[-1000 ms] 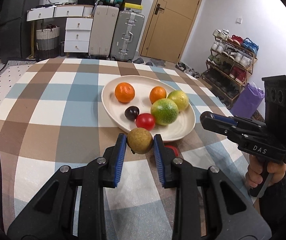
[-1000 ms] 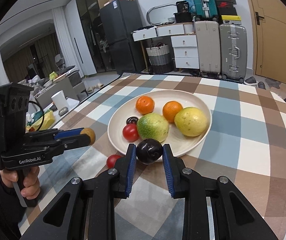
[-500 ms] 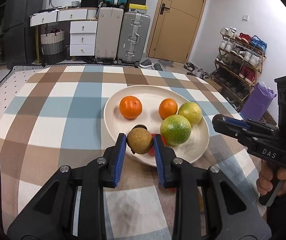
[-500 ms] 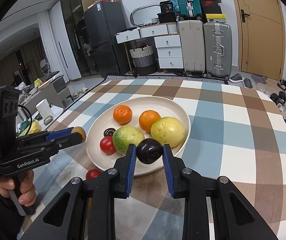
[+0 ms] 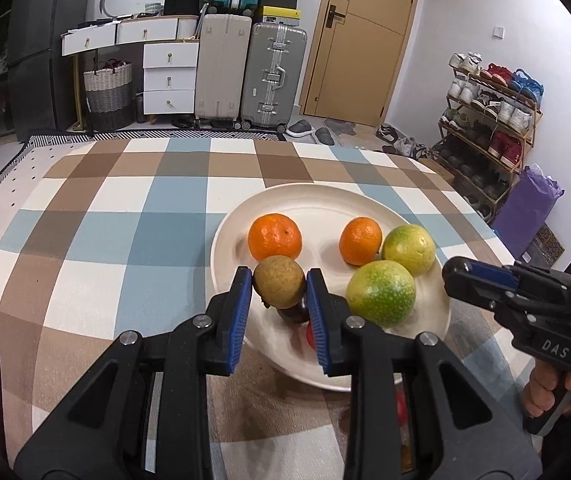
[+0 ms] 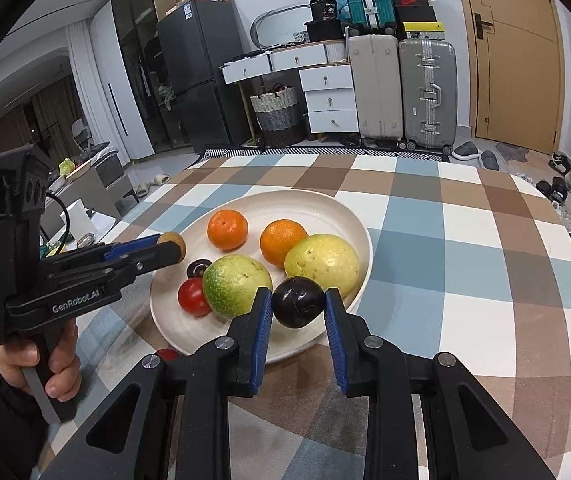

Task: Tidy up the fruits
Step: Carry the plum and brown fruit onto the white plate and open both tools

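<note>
A cream plate [image 5: 325,200] [image 6: 325,208] on the checked tablecloth holds two oranges [image 5: 274,237] [image 6: 227,229], two green-yellow fruits [image 5: 380,294] [image 6: 237,286], a red tomato [image 6: 193,297] and a small dark fruit [image 6: 198,267]. My left gripper [image 5: 279,286] [image 6: 171,246] is shut on a brown round fruit [image 5: 279,286] above the plate's near left part. The right gripper [image 6: 298,307] [image 5: 455,274] is shut on a dark plum [image 6: 298,307] over the plate's near rim. Another red fruit [image 6: 166,354] lies on the cloth by the plate.
The checked table [image 5: 125,220] stretches bare to the left and far side of the plate. A person's hand [image 6: 37,364] grips the left tool's handle. Suitcases [image 5: 273,76], drawers [image 5: 169,76] and a shoe rack [image 5: 493,120] stand beyond the table.
My left gripper has carried the brown fruit forward from the table in front of the plate to over the plate. The right gripper edged slightly toward the plate, still holding the plum.
</note>
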Available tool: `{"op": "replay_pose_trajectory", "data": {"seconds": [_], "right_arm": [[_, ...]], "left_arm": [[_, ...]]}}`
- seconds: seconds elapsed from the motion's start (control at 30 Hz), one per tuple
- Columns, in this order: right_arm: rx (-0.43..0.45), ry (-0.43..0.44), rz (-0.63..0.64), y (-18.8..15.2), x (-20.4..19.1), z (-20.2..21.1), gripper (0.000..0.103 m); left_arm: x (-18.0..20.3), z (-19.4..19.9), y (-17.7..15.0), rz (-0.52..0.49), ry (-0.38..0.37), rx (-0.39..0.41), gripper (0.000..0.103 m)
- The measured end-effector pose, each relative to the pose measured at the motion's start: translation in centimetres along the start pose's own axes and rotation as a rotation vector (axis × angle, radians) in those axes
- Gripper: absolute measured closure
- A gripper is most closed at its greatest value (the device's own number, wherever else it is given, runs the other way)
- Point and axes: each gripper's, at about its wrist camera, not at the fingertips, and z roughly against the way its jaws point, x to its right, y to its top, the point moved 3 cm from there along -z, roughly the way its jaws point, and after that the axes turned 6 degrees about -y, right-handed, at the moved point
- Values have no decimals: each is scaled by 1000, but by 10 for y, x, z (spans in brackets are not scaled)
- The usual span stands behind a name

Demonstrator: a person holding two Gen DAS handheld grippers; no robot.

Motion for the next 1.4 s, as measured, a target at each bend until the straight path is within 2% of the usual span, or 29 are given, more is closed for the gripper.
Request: {"op": "replay_pose_trajectory", "data": {"seconds": [0.53,0.67,0.77,0.9,0.97,1.0,1.03,1.07,1.13,1.17,1.27,1.4], "right_arm": [[-38,-27,43,-4,-6,-15,76],[-31,-39,54,-5,-7,-14,66],[-22,-41,72,-6,-10,-10,65],[-19,-45,76,-10,-10,-7,58],[-12,-39,71,-12,-9,-3,51],[-10,-39,66,-12,-8,-2,50],[-8,-37,57,-13,-7,0,44],[-7,-35,48,-13,-6,1,35],[4,-27,29,-13,-4,4,24],[8,-24,21,-14,-3,7,18],[12,-10,13,-17,-1,14,10],[12,-27,13,-23,-2,18,1]], "left_arm": [[-3,-5,0,-2,14,4,78],[-2,1,-1,-7,21,22,77],[0,5,-3,-15,21,19,76],[7,19,-9,-33,22,33,56],[9,26,-12,-37,21,40,37],[10,30,-14,-38,24,41,31],[11,34,-16,-39,28,46,22],[12,37,-18,-41,30,50,20],[14,43,-24,-41,35,37,18],[14,45,-27,-39,32,25,14],[16,53,-40,-40,41,-1,1],[20,64,-53,-42,33,-7,1]]}}
